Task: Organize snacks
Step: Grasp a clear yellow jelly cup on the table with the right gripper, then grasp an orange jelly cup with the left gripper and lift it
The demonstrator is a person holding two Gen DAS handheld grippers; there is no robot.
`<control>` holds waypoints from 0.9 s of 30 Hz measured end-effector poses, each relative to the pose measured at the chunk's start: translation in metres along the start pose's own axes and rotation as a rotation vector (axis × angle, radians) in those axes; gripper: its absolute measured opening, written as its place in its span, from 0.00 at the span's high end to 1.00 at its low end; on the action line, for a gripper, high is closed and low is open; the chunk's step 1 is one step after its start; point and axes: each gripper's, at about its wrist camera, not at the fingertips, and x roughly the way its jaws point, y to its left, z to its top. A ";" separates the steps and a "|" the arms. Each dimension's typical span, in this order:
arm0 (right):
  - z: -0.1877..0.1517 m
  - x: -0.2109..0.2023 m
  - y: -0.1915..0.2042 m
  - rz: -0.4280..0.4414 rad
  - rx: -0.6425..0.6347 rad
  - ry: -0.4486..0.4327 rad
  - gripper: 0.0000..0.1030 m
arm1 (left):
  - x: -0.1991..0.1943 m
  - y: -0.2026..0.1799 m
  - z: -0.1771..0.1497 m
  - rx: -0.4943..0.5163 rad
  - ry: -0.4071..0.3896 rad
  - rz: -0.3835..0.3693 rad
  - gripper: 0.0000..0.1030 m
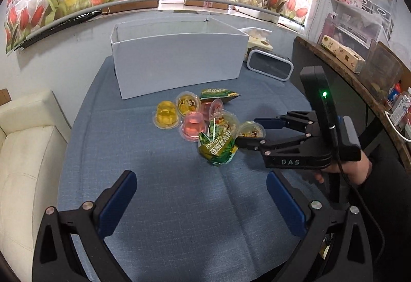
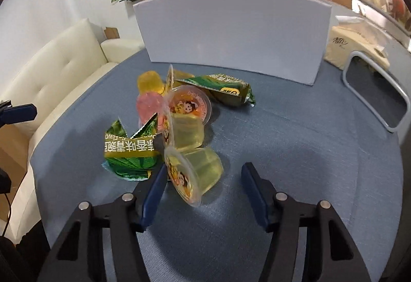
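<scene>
The left gripper (image 1: 200, 201) hangs over bare blue tabletop (image 1: 159, 205), jaws wide apart and empty. The snack pile (image 1: 203, 122) lies mid-table before the white box (image 1: 177, 61); the right gripper (image 2: 203, 183) straddles a pale jelly cup (image 2: 196, 174), jaws apart, not pressing it

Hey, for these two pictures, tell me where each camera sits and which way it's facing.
Left wrist: on the left gripper, looking down over the blue table at the snack pile; the right gripper and a hand show.
Right wrist: on the right gripper, close to a jelly cup.
Shared: white box, green packet.
</scene>
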 end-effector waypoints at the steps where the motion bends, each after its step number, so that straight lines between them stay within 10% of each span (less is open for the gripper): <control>1: 0.001 0.001 0.000 0.007 -0.004 0.001 0.48 | 0.001 0.000 0.000 -0.002 0.002 -0.001 0.00; 9: -0.005 -0.003 0.013 -0.004 -0.044 -0.018 0.64 | 0.008 0.003 0.002 -0.020 0.011 0.015 0.00; 27: -0.037 -0.075 0.042 -0.053 0.023 -0.124 0.67 | 0.085 0.043 0.073 -0.070 0.024 0.090 0.00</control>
